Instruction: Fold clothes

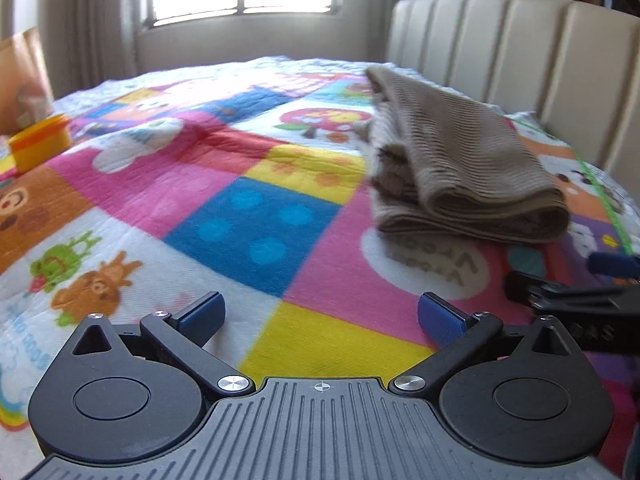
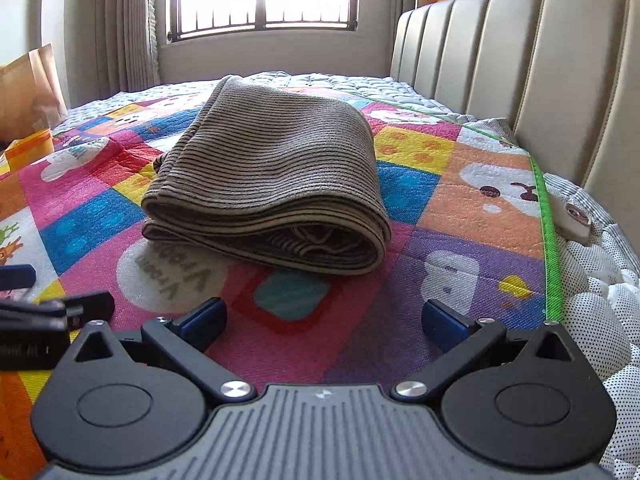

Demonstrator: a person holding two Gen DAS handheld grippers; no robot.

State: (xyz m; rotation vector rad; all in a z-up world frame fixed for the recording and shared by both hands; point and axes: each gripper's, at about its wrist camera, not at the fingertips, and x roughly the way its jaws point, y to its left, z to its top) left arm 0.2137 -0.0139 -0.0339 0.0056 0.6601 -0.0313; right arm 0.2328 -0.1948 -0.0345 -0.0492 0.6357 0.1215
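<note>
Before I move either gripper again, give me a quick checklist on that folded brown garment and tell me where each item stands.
1. Left gripper open and empty: ok.
2. Right gripper open and empty: ok.
3. Brown ribbed garment folded into a stacked bundle: ok.
4. Garment lying wholly on the patchwork quilt, clear of the headboard: ok.
5. Left side edges tidy: not ok, loose layers stick out.
6. Other clothes waiting to be folded: cannot tell.

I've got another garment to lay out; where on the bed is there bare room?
Widest free patch: the colourful patchwork quilt between the folded brown ribbed garment and the yellow-orange box, back toward the window. A narrower strip lies between garment and green quilt edge. Crowded nearest: open left gripper and open right gripper sit side by side.
</note>
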